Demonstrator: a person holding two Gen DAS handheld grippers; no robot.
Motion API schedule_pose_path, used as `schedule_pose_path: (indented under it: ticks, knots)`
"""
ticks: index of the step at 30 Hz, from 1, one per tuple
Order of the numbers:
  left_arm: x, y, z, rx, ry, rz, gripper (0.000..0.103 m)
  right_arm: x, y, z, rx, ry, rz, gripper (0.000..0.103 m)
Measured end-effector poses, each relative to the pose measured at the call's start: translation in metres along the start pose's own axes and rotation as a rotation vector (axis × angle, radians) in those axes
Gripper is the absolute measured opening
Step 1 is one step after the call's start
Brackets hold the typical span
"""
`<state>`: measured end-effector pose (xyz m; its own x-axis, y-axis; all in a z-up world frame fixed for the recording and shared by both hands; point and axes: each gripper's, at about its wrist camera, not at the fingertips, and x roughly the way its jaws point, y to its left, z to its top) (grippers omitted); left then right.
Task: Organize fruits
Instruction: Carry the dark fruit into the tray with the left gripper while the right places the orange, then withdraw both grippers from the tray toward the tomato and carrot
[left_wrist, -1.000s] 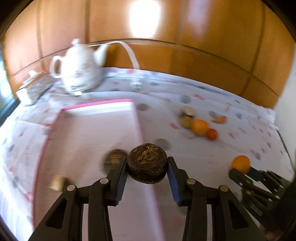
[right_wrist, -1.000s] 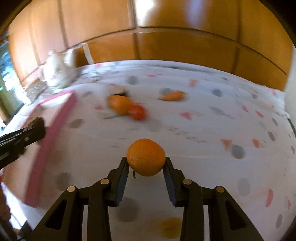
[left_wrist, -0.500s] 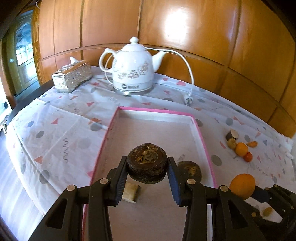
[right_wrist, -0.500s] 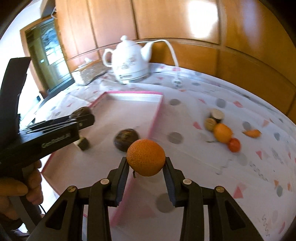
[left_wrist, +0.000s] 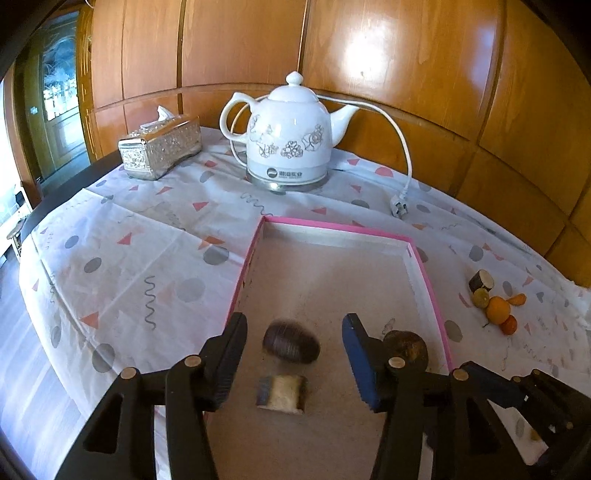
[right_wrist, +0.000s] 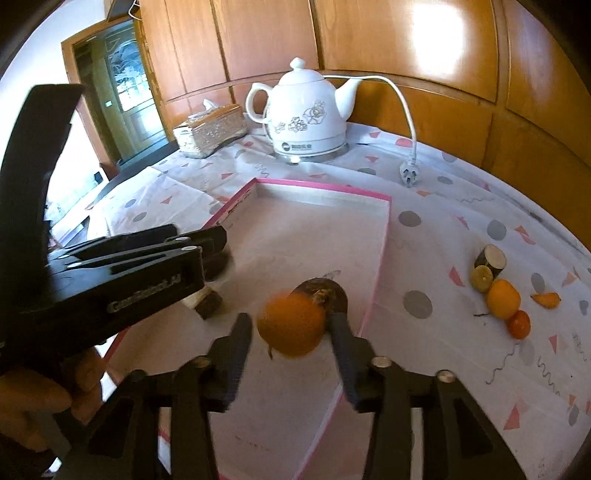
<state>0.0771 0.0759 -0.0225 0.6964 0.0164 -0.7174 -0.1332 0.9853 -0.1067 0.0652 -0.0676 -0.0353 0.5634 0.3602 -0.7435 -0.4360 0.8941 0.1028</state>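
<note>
Fruits being released: an orange (right_wrist: 291, 323) is seen blurred between the opening fingers of the right gripper (right_wrist: 290, 349); no pad is seen pressing on it, so it is judged to be dropping over the near right part of the pink-rimmed tray (right_wrist: 384, 236).
Left gripper (left_wrist: 293, 352): its fingers are spreading with nothing pinched; a dark round fruit (left_wrist: 291, 344), held a second ago, is now blurred on or just above the tray floor between them.
Change since a second ago: both grippers were carried from the open cloth to the tray while clamped on their loads, and both loads are now let go.
Near tray contents: a pale cut piece with dark skin (left_wrist: 282, 393) lies near the tray's near edge; a second dark fruit (left_wrist: 406, 347) sits by the tray's right rim, partly hidden behind the left gripper's right finger.
Meaning for the task: four pieces are judged to be gathered in the tray once the two settle; rolling of the round ones is a possible risk.
Still to be collected: a small cluster (right_wrist: 498, 295) of cut pieces and small orange fruits is left on the tabletop near its right edge, well apart from the tray.
Far edge of the tabletop: a white kettle (left_wrist: 288, 136) with its unplugged cord and a silver tissue box (left_wrist: 160, 147) are standing there.
</note>
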Motion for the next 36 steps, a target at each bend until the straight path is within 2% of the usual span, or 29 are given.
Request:
schedule_pose_path:
  ticks: [1,2,8,11,16,22,29,36]
  knots:
    - [-0.001,0.0,0.0,-0.002,-0.001,0.0,0.054,0.0,0.0,0.0,0.01,-0.003,0.001,0.058]
    - [-0.002,0.001,0.0,-0.002,-0.002,-0.001,0.054,-0.001,-0.001,-0.001,0.019,-0.006,0.003,0.058]
    - [-0.008,-0.002,-0.005,-0.006,-0.005,-0.012,0.055,-0.018,-0.011,-0.01,0.055,-0.059,-0.04,0.058]
    - [-0.011,-0.008,-0.009,0.005,-0.005,-0.024,0.054,-0.028,-0.021,-0.015,0.074,-0.101,-0.093,0.058]
    - [-0.016,-0.023,-0.015,0.048,-0.007,-0.046,0.055,-0.037,-0.044,-0.02,0.162,-0.115,-0.128,0.058]
    - [-0.023,-0.04,-0.021,0.095,-0.011,-0.075,0.055,-0.051,-0.063,-0.025,0.194,-0.144,-0.172,0.058]
    - [-0.028,-0.056,-0.027,0.138,-0.008,-0.109,0.055,-0.063,-0.093,-0.041,0.252,-0.145,-0.225,0.058]
    - [-0.029,-0.074,-0.034,0.193,0.001,-0.147,0.055,-0.072,-0.132,-0.064,0.353,-0.098,-0.315,0.058]
